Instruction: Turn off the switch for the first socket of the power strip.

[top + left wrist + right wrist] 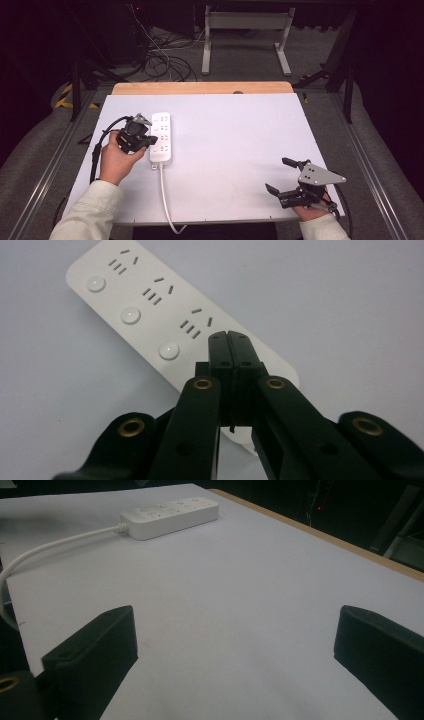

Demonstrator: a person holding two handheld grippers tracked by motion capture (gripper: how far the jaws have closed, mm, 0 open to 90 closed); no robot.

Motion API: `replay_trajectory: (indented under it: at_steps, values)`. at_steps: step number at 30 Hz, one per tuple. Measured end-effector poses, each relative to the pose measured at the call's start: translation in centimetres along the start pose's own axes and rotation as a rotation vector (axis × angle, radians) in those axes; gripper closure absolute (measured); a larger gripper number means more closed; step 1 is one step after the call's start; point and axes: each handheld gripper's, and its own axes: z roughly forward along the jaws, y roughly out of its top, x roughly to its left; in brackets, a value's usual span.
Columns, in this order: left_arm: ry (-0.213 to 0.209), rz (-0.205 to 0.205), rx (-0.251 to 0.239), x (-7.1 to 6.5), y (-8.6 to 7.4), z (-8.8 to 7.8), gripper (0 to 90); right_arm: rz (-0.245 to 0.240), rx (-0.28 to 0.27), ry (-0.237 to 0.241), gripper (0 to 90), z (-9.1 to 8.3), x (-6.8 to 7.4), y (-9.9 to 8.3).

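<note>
1. There is one white power strip, lying flat on the white table top, left of centre in the high view, its long axis running up and down the frame.
2. One white cable leaves the strip's lower end and runs down to the bottom edge of the table.
3. There are two hand-held grippers, one per hand. The left gripper sits at the strip's left side in the high view, and the right gripper is in the lower right of the frame, well apart from the strip.
4. In the left gripper view, three round white buttons and three sets of dark socket slots can be counted on the strip's face. Each button sits beside its own socket group, the row running diagonally from upper left toward centre.
5. The strip is a long slab with rounded corners, plain white and smooth.
6. The left gripper has its jaws pressed together with nothing between them, their tips over the strip's near end.
7. The right gripper is spread wide above bare table; the strip lies in the upper left of its view.
</note>
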Motion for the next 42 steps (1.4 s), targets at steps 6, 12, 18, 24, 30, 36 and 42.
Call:
replay_trajectory:
  at_steps: [6,12,18,24,30,36,42]
  values:
    - [-0.002,0.023,-0.017,-0.6,0.5,-0.7,90.0,0.002,-0.001,0.000,4.2,0.0,-0.1,0.0]
    - [-0.010,0.029,-0.025,-1.0,0.7,-1.1,90.0,0.003,0.000,0.000,4.2,0.0,0.0,0.0]
    - [-0.014,0.030,-0.096,-1.3,0.5,-2.2,90.0,0.003,-0.002,0.001,4.2,0.0,0.0,0.0]
    - [-0.027,0.033,-0.168,-2.0,0.0,-3.8,73.3,0.003,-0.002,0.001,4.2,0.0,0.0,0.0]
    - [-0.048,0.050,-0.243,-2.6,-0.8,-5.0,58.8,0.001,-0.002,0.000,4.2,0.0,0.0,0.0]
    - [-0.049,0.063,-0.317,-3.1,-1.7,-6.1,46.1,0.001,-0.002,0.001,4.2,0.0,0.0,0.0]
    - [-0.046,0.072,-0.404,-3.5,-3.1,-6.8,38.0,0.001,-0.002,0.001,4.2,0.0,0.1,0.0]
